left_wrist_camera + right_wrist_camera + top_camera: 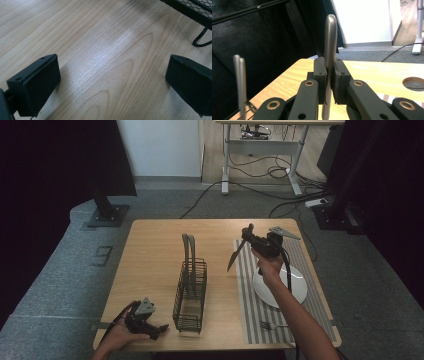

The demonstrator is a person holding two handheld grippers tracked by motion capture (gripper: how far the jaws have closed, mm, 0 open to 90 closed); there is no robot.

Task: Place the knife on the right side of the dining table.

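Knife (235, 256), probably a table knife, clamped in right gripper (248, 236) above striped mat (250, 295); left gripper (161, 329) empty, jaws apart, beside wire basket (190, 292).

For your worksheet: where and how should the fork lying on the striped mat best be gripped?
Grip the fork across its slim handle, coming straight down from above. It lies flat on the striped mat below the plate, so tongs can straddle only its narrow sides.
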